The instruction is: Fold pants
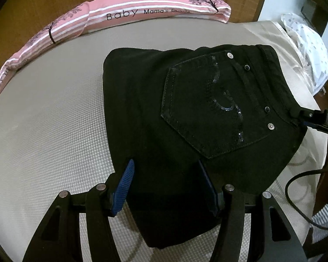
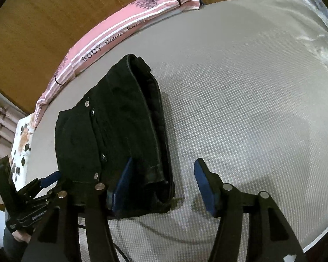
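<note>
The black pants (image 1: 185, 113) lay folded in a thick pile in the middle of the frame, and both the left gripper (image 1: 166, 183) and the right gripper (image 2: 161, 181) had let go, jaws apart. A good finish, I think, was to lift away slowly so no layer slipped. They rested on a bumpy grey mat (image 2: 251, 109), with a pink pillow (image 1: 120, 11) and a wooden wall (image 2: 43, 21) at the top.

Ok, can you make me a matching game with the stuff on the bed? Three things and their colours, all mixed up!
Things:
1. pants
2. long pillow
3. gripper pads

Colours:
A. pink with white stripes
B. blue
C. black

Pairs: 1-C, 2-A, 3-B
</note>
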